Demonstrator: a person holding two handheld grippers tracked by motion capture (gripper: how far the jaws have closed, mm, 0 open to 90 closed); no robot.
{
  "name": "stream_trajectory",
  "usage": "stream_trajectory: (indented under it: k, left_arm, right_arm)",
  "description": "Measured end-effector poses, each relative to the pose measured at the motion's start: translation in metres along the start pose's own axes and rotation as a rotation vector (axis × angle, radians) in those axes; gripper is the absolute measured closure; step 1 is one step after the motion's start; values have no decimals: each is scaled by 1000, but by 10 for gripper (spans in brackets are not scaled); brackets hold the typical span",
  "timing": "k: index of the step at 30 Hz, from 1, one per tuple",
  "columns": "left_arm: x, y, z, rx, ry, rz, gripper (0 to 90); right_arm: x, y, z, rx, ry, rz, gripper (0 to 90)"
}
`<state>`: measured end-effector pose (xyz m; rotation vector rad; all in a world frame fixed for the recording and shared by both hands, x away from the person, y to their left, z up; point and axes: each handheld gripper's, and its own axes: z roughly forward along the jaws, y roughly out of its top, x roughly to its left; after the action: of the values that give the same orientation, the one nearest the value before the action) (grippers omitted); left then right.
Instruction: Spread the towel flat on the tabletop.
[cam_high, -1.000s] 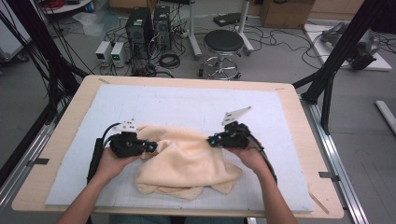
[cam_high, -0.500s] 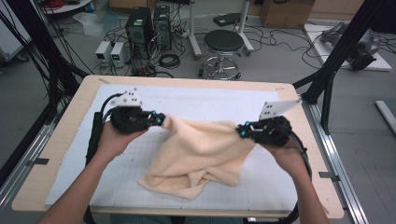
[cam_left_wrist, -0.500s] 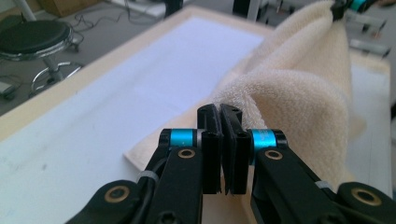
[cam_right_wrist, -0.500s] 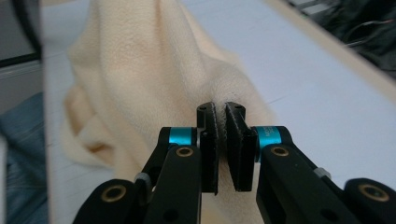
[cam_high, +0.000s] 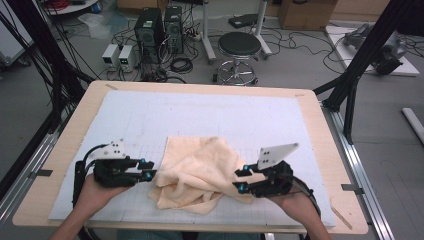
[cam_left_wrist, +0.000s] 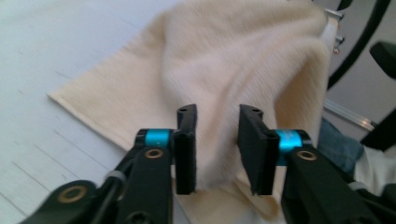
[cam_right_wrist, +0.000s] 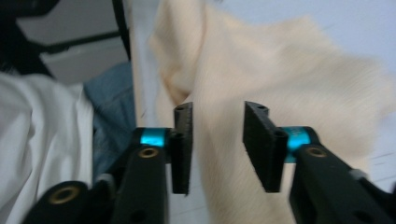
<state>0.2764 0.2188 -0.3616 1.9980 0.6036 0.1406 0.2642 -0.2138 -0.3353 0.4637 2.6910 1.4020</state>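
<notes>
High view: a cream towel (cam_high: 197, 172) lies bunched at lower centre of the white mat (cam_high: 150, 115), flanked by the left gripper (cam_high: 150, 174) and the right gripper (cam_high: 241, 181). Left gripper view: jaws part-open, cloth between them. Right gripper view: likewise. Closing now risks pinching several layers, since the folds are stacked.

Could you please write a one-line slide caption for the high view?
Two hand-held grippers, left and right, flank a crumpled cream towel on the white mat.
</notes>
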Motion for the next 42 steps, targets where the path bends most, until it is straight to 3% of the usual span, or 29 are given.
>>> stream_trajectory:
  k: [1, 2, 3, 4, 5, 6, 7, 8, 9, 10, 11, 12, 13, 15, 17, 20, 21, 22, 24, 27, 28, 32, 35, 37, 38, 39, 41, 42]
  left_arm:
    - [4, 5, 1, -17, 16, 6, 639]
    - [8, 10, 4, -25, 29, 7, 611]
    - [13, 13, 7, -31, 43, 10, 611]
    - [17, 16, 13, -24, 56, 9, 610]
    - [21, 18, 20, -11, 63, 9, 602]
    - [23, 18, 27, 3, 70, 18, 602]
    - [25, 18, 35, 23, 85, 28, 594]
    - [26, 17, 44, 43, 94, 35, 594]
    - [27, 16, 51, 63, 103, 40, 579]
    - [29, 14, 59, 89, 108, 48, 580]
    - [30, 13, 64, 111, 117, 56, 580]
    - [35, 8, 78, 179, 134, 63, 579]
    - [35, 8, 78, 179, 134, 63, 571]
    - [41, 4, 87, 228, 132, 51, 552]
    - [44, 0, 94, 258, 144, 42, 546]
    - [47, -7, 108, 347, 131, 40, 592]
    - [45, -8, 108, 324, 146, 57, 732]
    - [43, -9, 108, 309, 148, 60, 732]
    - [41, -11, 109, 288, 159, 46, 834]
    - [44, -12, 106, 284, 158, 21, 861]
    - [43, -11, 104, 281, 173, 22, 865]
    - [43, -7, 91, 244, 188, 20, 866]
    - [41, -5, 79, 203, 186, 18, 866]
    - [39, -6, 68, 183, 189, 14, 866]
    - [39, -8, 61, 175, 173, 9, 866]
    - [39, -10, 58, 171, 160, -2, 866]
    - [39, -14, 52, 172, 146, -11, 859]
    - [41, -15, 51, 168, 150, -16, 846]
  right_arm:
    - [0, 0, 0, 0, 0, 0, 603]
    - [-13, 4, -6, -18, -51, -3, 602]
    - [-13, 4, -6, -18, -51, -3, 602]
    - [-21, 4, -6, -11, -79, -1, 602]
    - [-38, 1, 0, 10, -114, 21, 602]
    - [-38, 1, 0, 10, -114, 21, 602]
    - [-53, -6, 12, 46, -146, 49, 602]
    - [-53, -6, 12, 46, -146, 49, 602]
    - [-65, -15, 28, 116, -161, 68, 600]
    - [-70, -19, 34, 134, -169, 76, 600]
    - [-72, -22, 39, 138, -162, 87, 601]
    - [-77, -28, 46, 160, -159, 92, 601]
    - [-77, -28, 46, 160, -159, 92, 601]
    - [-82, -36, 55, 212, -160, 105, 588]
    - [-86, -44, 62, 224, -164, 119, 587]
    - [-92, -53, 73, 240, -141, 156, 648]
    - [-90, -53, 77, 247, -143, 132, 792]
    - [-90, -53, 77, 247, -143, 132, 792]
    - [-88, -50, 79, 266, -128, 114, 867]
    - [-87, -48, 73, 270, -162, 100, 877]
    - [-86, -47, 60, 245, -219, 102, 878]
    - [-84, -46, 25, 163, -306, 130, 878]
    - [-76, -47, 11, 151, -324, 125, 876]
    - [-71, -48, 10, 177, -306, 117, 877]
    - [-61, -52, 13, 206, -193, 138, 873]
    - [-61, -52, 13, 206, -193, 138, 873]
    - [-50, -53, 16, 220, -78, 118, 842]
    - [-46, -51, 16, 202, -58, 102, 800]
